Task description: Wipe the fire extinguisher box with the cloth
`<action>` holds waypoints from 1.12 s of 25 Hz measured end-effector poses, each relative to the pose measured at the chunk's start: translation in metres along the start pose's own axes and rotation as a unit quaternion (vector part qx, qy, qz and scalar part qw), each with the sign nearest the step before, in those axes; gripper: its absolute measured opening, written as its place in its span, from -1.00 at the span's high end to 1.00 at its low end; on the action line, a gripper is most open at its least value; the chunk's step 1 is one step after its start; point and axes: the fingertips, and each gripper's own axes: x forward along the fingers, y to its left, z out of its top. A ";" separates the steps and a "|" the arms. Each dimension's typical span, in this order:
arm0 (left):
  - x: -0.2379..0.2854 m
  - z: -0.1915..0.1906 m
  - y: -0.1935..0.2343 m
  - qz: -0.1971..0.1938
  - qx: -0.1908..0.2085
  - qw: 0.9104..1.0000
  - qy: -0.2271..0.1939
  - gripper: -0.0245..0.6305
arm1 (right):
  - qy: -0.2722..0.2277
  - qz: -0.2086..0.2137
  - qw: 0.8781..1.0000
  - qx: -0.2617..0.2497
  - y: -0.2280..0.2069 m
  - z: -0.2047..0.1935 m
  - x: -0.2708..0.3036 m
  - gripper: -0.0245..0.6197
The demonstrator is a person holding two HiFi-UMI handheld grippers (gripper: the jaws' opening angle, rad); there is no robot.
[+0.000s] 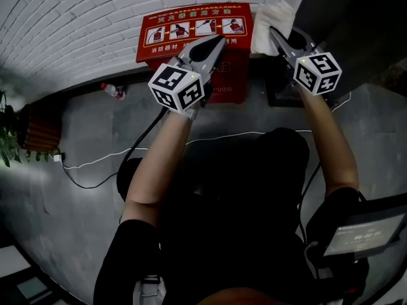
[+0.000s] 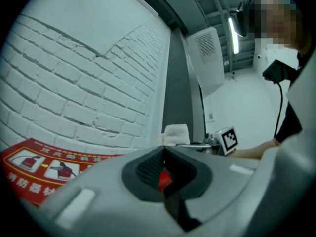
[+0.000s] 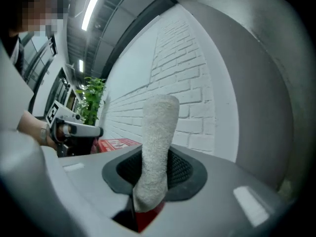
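The red fire extinguisher box point(image 1: 191, 37) stands on the floor against a white brick wall; its lid with printed pictures faces up. My left gripper point(image 1: 219, 41) hovers over the box's right part, shut with nothing between its jaws. In the left gripper view the gripper point(image 2: 164, 149) is above the box lid point(image 2: 39, 169). My right gripper point(image 1: 273, 33) is just right of the box, shut on a white cloth point(image 1: 270, 18) that sticks up past its tips. The right gripper view shows the cloth point(image 3: 158, 132) clamped upright in the gripper point(image 3: 153, 174), with the box point(image 3: 116, 143) off to the left.
A plastic bottle point(image 1: 113, 91) lies on the grey floor left of the box. A potted plant point(image 1: 9, 138) stands at the far left. A white cable point(image 1: 95, 164) runs across the floor. A dark object point(image 1: 283, 88) sits right of the box, below a grey pillar point(image 1: 356, 18).
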 end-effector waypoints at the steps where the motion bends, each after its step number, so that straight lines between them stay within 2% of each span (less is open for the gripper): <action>1: 0.005 -0.002 -0.006 -0.005 -0.004 1.000 0.001 0.92 | 0.005 -0.020 1.000 -0.013 -0.006 -0.006 -0.001 0.60; 6: 0.034 -0.009 -0.031 -0.020 -0.012 1.000 0.004 0.92 | 0.018 -0.092 0.994 -0.061 -0.036 -0.020 -0.006 0.60; 12: 0.050 -0.026 -0.051 -0.021 0.012 0.999 0.024 0.92 | 0.041 -0.103 0.993 -0.052 -0.059 -0.052 0.001 0.60; 15: 0.048 -0.036 -0.054 -0.015 0.012 0.999 0.033 0.92 | 0.058 -0.090 0.994 -0.032 -0.059 -0.075 0.009 0.60; 21: 0.045 -0.043 -0.049 0.000 0.012 0.999 0.039 0.92 | 0.071 -0.024 0.995 0.068 -0.046 -0.092 0.027 0.60; 25: 0.047 -0.046 -0.046 0.010 0.014 0.999 0.044 0.92 | 0.095 0.018 0.990 0.106 -0.029 -0.105 0.045 0.60; 28: 0.048 -0.052 -0.046 0.016 0.023 0.999 0.047 0.92 | 0.102 0.036 0.982 0.158 -0.019 -0.117 0.057 0.60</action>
